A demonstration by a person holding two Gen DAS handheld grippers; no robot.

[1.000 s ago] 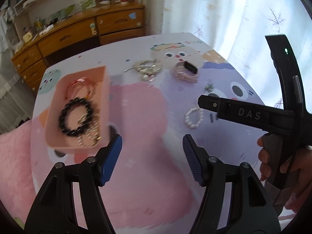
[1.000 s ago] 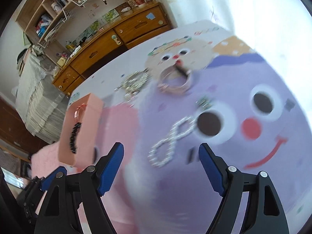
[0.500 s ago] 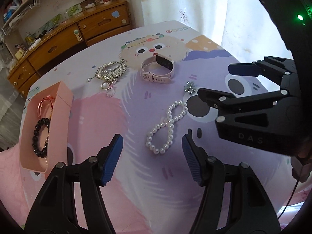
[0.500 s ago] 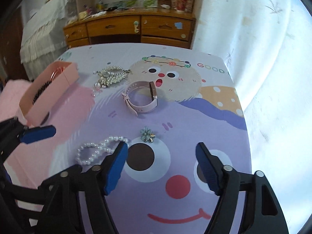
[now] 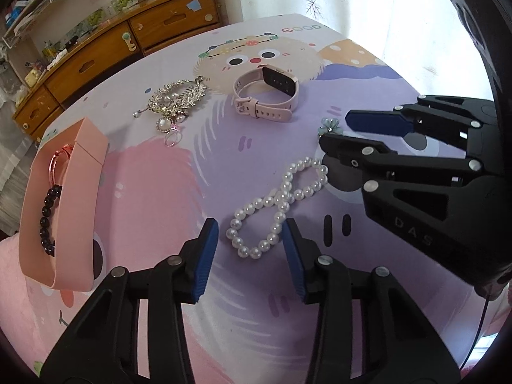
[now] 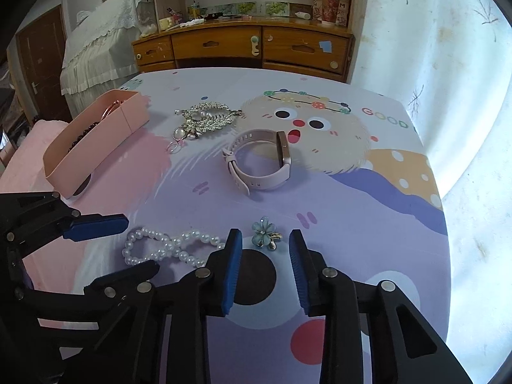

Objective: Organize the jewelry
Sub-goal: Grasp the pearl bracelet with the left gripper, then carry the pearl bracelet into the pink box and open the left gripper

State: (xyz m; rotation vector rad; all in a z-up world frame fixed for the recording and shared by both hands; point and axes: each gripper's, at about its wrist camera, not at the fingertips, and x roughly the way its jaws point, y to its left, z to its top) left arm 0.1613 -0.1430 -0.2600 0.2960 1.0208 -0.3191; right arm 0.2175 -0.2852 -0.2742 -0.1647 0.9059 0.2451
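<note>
A white pearl bracelet (image 5: 277, 204) lies twisted in a figure eight on the cartoon tablecloth (image 5: 224, 166). My left gripper (image 5: 251, 240) is open, its blue pads either side of the bracelet's near loop. My right gripper (image 6: 262, 249) is open, its tips either side of a small blue flower brooch (image 6: 264, 231). It also shows in the left wrist view (image 5: 339, 131). A pink tray (image 5: 60, 198) at the left holds a black bead bracelet (image 5: 48, 214) and a rose bangle (image 5: 59, 156). A pink watch (image 5: 267, 96) and a silver leaf brooch (image 5: 176, 100) lie farther back.
A small clear ring (image 5: 172, 139) lies near the silver brooch. A wooden drawer unit (image 6: 243, 48) stands beyond the table's far edge. A white curtain (image 6: 448, 64) hangs at the right, close to the table's right edge.
Both grippers have moved forward and down toward the table. The left one now straddles the pearl bracelet and the right one straddles the flower brooch. Both have narrowed their opening.
</note>
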